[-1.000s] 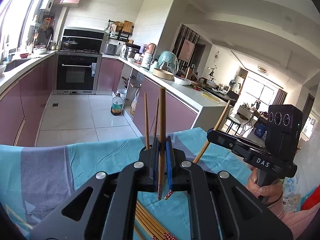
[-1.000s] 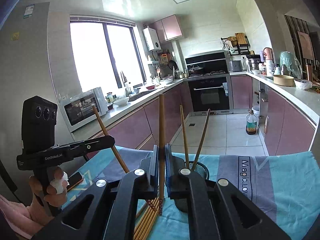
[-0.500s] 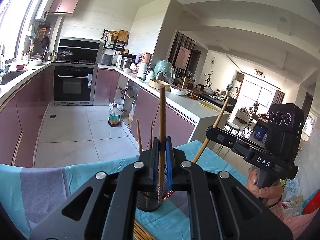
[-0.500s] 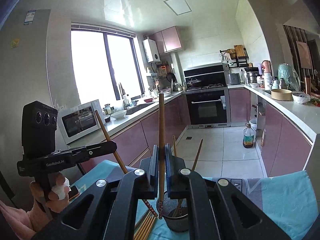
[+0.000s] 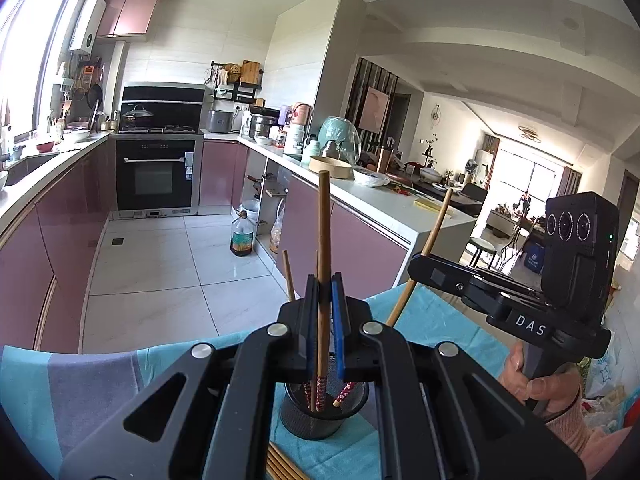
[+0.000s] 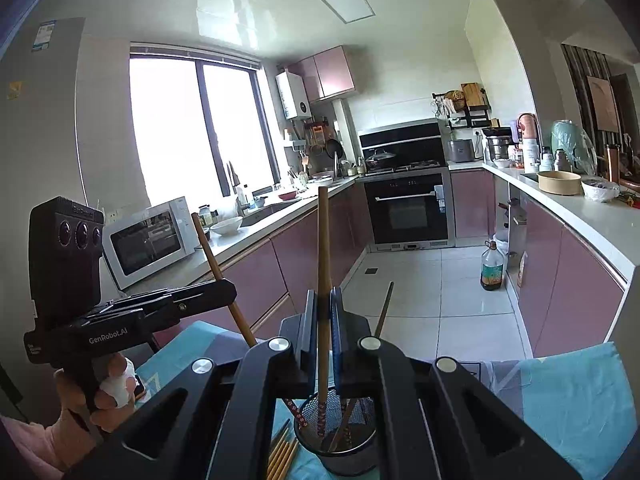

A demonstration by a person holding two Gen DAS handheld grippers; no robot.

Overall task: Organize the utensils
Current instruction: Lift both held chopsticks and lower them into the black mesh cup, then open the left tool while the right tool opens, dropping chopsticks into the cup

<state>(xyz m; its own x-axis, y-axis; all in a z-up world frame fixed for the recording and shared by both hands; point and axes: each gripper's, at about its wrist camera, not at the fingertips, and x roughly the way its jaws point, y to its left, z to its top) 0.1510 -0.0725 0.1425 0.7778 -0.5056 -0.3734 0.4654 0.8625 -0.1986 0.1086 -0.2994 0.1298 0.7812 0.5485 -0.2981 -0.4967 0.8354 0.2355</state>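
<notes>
Already two chopsticks stand in the mesh holder (image 5: 324, 408), one more is clamped upright over it by each gripper – left gripper (image 5: 324, 320), right gripper (image 6: 324, 324) – while loose chopsticks (image 6: 282, 454) are left on the cloth.

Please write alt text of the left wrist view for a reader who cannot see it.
The left gripper is shut on an upright brown wooden chopstick whose patterned tip hangs over a black mesh cup on a teal cloth. At right, the right gripper holds another chopstick.
</notes>
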